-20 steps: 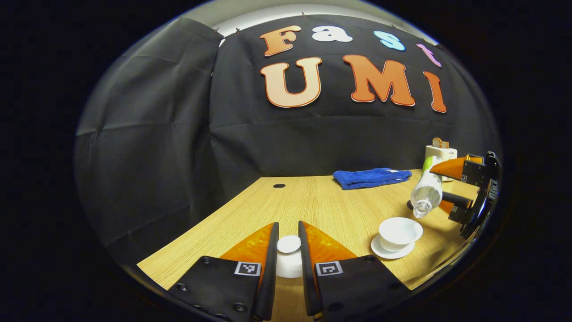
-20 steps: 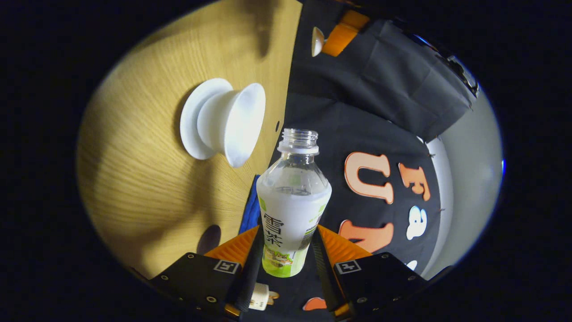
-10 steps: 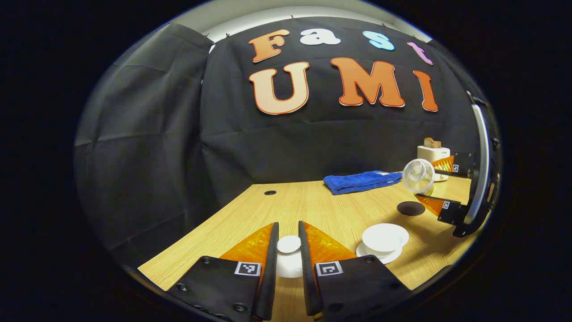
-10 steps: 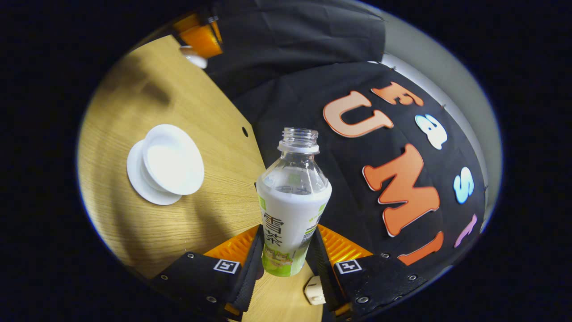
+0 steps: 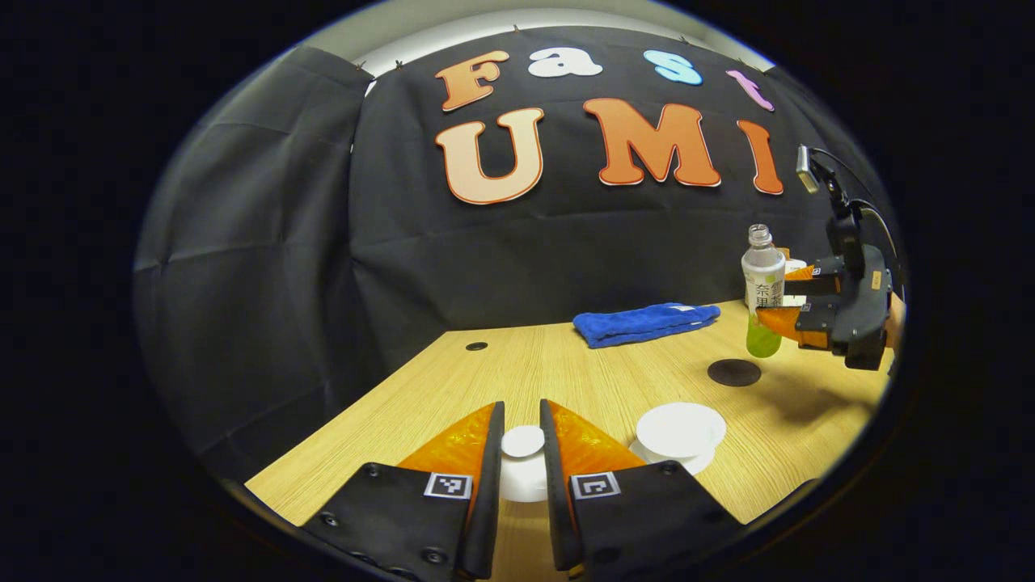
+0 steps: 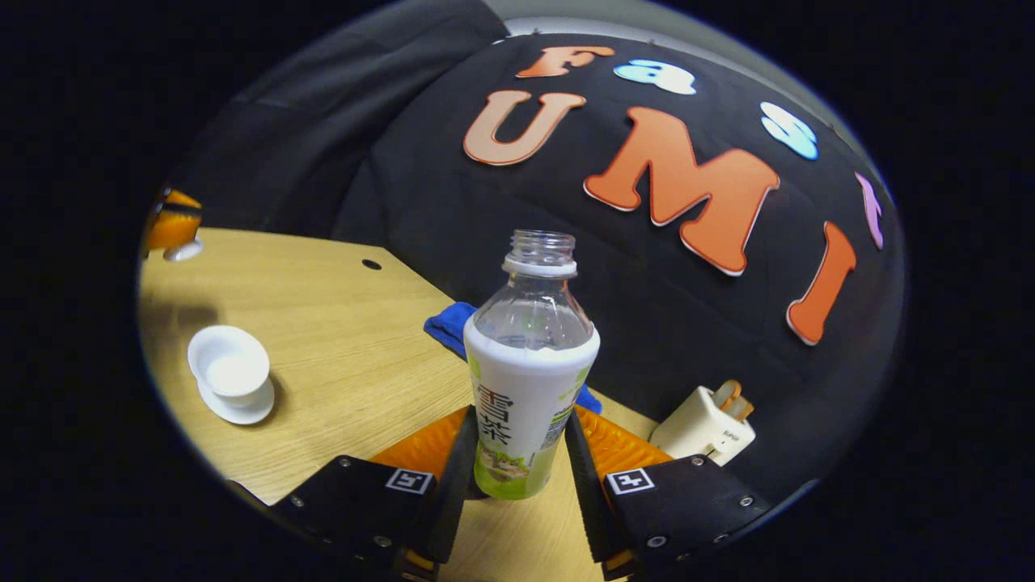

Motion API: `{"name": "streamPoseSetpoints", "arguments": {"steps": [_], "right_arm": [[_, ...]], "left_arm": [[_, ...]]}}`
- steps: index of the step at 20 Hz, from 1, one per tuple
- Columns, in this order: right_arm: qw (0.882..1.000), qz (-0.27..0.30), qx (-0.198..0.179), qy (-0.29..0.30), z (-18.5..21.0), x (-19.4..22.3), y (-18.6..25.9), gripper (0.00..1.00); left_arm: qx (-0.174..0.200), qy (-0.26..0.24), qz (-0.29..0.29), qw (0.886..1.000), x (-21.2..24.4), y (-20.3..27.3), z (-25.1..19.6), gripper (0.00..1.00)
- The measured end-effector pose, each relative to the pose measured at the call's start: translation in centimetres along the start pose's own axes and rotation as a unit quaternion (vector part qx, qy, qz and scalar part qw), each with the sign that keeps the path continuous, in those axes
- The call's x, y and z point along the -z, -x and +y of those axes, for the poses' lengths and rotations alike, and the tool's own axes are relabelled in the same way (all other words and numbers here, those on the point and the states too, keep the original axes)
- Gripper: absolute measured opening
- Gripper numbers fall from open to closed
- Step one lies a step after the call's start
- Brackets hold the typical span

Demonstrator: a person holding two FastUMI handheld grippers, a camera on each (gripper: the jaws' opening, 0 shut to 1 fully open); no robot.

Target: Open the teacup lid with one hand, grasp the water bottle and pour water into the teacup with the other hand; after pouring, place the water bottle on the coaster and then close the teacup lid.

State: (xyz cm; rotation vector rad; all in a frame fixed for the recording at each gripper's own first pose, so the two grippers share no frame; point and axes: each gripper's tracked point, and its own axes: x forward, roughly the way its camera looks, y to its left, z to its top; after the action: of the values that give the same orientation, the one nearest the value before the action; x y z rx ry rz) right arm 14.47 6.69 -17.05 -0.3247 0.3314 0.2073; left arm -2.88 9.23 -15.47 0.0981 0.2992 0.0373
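Since the water bottle (image 6: pixel 530 364) is thin clear plastic with its cap off and only some liquid low down, I'd guess it's pretty light and a bit squishy. Squeeze too hard and it could buckle or slosh, and the label wrap looks smooth enough to slip. The right gripper (image 6: pixel 517 453) has both fingers pressed on the lower labelled section, which seems like the sensible spot, close to where the weight sits. In the left gripper view the bottle (image 5: pixel 762 291) is upright, held in the air above the table (image 5: pixel 566 372), a little beyond the dark round coaster (image 5: pixel 734 373) and not on it yet.

The teacup (image 5: pixel 679 426) sits open on its saucer (image 5: pixel 699 461), near the coaster and nearer to the left gripper (image 5: pixel 521 453). Porcelain, so fragile and probably slick. Its lid (image 5: pixel 523 441) is clamped between the left gripper's fingers by the knob, held low over the table's near edge, pointing level toward the booth wall.

Further back there's a blue towel (image 5: pixel 643 322) and a small white box thing (image 6: pixel 703 424) near the wall.

My read: pouring looks done, and setting the bottle down onto the coaster comes next.
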Motion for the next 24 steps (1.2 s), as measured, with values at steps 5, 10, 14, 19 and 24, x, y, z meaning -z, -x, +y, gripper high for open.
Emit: {"name": "streamPoseSetpoints", "arguments": {"steps": [5,10,14,19,24], "right_arm": [[0.991,0.022,-0.034,-0.124,-0.1,1.6,-1.2,0.64],[0.984,0.033,-0.05,-0.167,0.1,2.4,-2.0,0.64],[0.98,0.043,-0.061,-0.184,0.4,2.9,-2.3,0.64],[0.976,0.044,-0.048,-0.207,-0.1,3.1,-2.9,0.63],[0.973,0.054,-0.051,-0.221,-0.3,3.7,-3.4,0.71]], "left_arm": [[0.004,0.0,0.0,1.0,-0.2,-0.1,-0.5,0.27],[0.014,0.002,-0.003,1.0,-0.4,-0.2,-1.3,0.3],[0.024,0.009,-0.003,1.0,-0.5,-0.3,-2.1,0.31],[0.052,0.026,-0.001,0.998,-0.6,-0.8,-4.4,0.27],[0.1,0.049,-0.014,0.994,-2.3,-2.1,-8.8,0.3]]}}
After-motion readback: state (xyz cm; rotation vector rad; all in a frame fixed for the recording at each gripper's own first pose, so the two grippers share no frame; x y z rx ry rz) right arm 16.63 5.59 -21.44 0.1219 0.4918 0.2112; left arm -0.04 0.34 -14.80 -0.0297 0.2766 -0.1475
